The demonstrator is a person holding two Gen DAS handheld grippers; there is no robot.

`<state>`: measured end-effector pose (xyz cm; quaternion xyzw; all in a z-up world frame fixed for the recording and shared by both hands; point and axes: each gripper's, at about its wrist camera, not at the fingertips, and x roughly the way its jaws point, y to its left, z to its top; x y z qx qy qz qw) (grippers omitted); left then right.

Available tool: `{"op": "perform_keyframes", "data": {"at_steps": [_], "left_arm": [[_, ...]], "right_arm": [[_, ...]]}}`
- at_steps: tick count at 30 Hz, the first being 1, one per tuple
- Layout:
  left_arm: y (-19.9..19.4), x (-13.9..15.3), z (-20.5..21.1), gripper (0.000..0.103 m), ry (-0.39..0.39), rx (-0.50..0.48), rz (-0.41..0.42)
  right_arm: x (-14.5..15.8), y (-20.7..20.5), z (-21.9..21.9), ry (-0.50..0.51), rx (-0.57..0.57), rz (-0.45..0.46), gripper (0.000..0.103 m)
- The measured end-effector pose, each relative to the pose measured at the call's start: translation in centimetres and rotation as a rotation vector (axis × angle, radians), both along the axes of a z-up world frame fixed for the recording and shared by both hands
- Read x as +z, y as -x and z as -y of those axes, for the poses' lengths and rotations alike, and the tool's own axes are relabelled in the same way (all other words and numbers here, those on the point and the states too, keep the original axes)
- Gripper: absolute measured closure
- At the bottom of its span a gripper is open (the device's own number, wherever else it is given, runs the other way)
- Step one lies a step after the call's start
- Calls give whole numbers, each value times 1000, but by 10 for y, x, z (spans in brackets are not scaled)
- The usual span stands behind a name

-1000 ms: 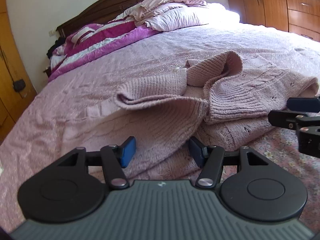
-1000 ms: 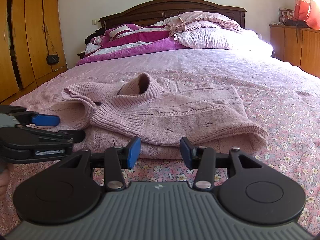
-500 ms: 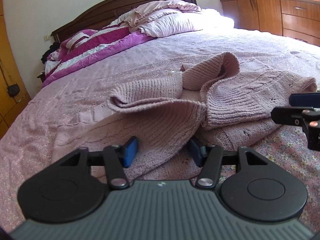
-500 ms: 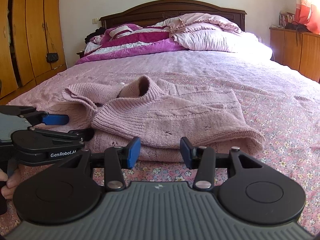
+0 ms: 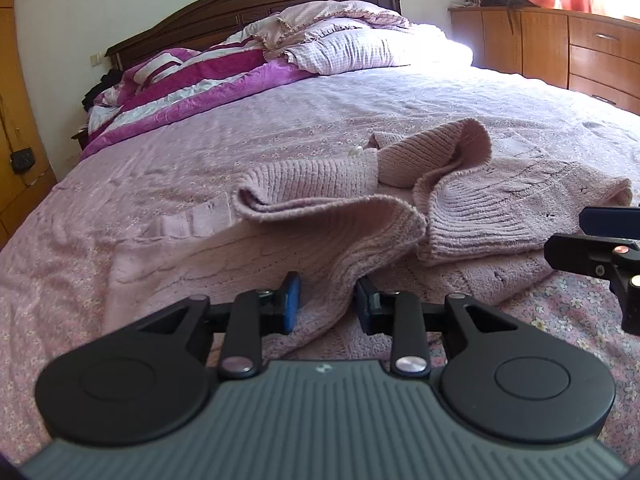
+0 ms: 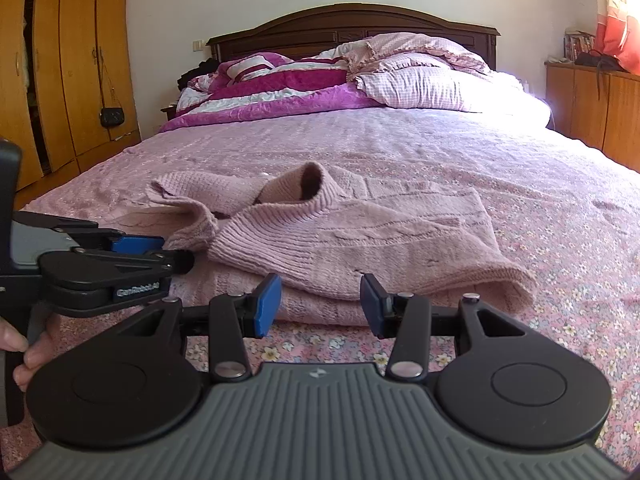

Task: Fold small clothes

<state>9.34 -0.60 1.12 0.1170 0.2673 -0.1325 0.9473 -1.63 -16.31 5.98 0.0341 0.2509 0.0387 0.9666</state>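
A pale pink knitted sweater lies half folded on the bed, its collar standing up at the far side. My left gripper sits at the sweater's near left part. Its jaws are closing around a raised fold of knit. The fold touches the right pad, and the blue face of the left pad still shows beside it. In the right wrist view my right gripper stands open at the near edge of the sweater, the folded hem just beyond its pads. The left gripper shows there at the left.
The bed's flowered pink sheet spreads all around. Pillows and a magenta quilt are heaped at the headboard. Wooden wardrobes stand on the left and a wooden dresser on the right. A person's fingers hold the left gripper's handle.
The left gripper's jaws have narrowed around the sweater fold, and the fold between them stands higher. The right gripper has stayed in place with the same gap.
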Motion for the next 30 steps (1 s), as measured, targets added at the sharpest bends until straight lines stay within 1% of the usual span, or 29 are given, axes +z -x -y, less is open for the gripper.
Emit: {"op": "perform_keyframes", "data": {"at_steps": [4, 10, 12, 14, 18, 22, 25, 27, 28, 30], "left_arm": [[0, -2, 2, 70, -5, 7, 12], [3, -5, 5, 71, -57, -19, 46], [4, -5, 4, 72, -63, -27, 55], [4, -3, 1, 90, -58, -25, 59], [5, 7, -12, 91, -36, -14, 75], [-1, 25, -27, 91, -49, 45, 132], [-15, 36, -44, 91, -43, 104, 152], [-28, 40, -56, 91, -44, 144, 161], [-34, 42, -62, 91, -43, 162, 163], [-45, 44, -74, 92, -30, 191, 161]], "right_arm": [[1, -6, -8, 32, 22, 6, 51], [-3, -22, -17, 83, 78, 1, 51], [-6, -27, -20, 107, 105, 2, 51], [-8, -33, -24, 124, 129, 3, 51], [-14, -41, -32, 145, 178, 29, 51], [-17, -48, -42, 171, 219, 40, 51], [-20, -52, -46, 205, 224, 47, 51], [-20, -54, -45, 199, 212, 52, 51], [-19, -56, -44, 185, 196, 57, 53], [-16, -58, -39, 157, 153, 76, 65]]}}
